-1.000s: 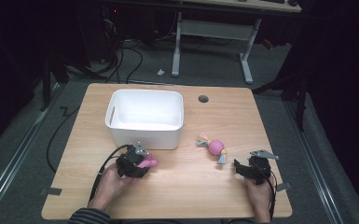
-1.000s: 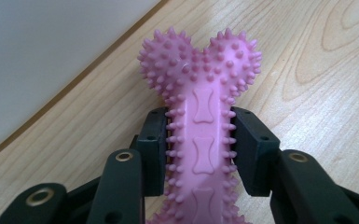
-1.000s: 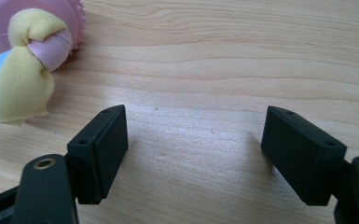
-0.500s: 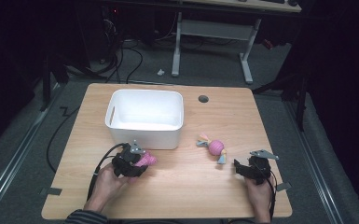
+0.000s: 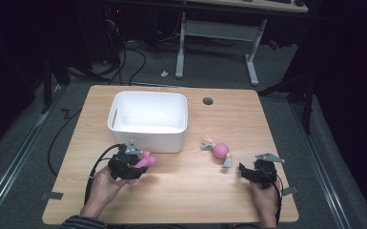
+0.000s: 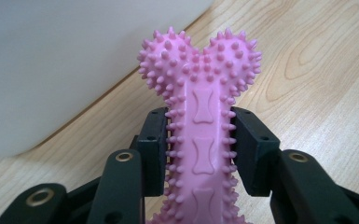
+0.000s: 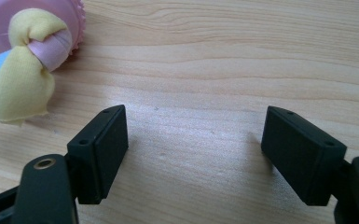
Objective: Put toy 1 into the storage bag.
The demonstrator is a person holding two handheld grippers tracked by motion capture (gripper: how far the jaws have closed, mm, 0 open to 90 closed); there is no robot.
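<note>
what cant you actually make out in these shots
- Lower end of the pink spiky bone toy: left gripper view, cut off by the bottom edge between the left gripper pads.
- White bin floor nearest the person: high view, hidden by its own front wall.
- Pink ball toy with cloth tails: right gripper view, cropped by the top-left corner; its shape reads only in the high view.

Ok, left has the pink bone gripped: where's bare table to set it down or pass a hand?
Bare wood lies between the left gripper with the pink bone and the right gripper, below the ball toy. The far right corner beyond the cable hole is bare too. It is crowded near the white bin, where the left gripper is close to its front wall.
</note>
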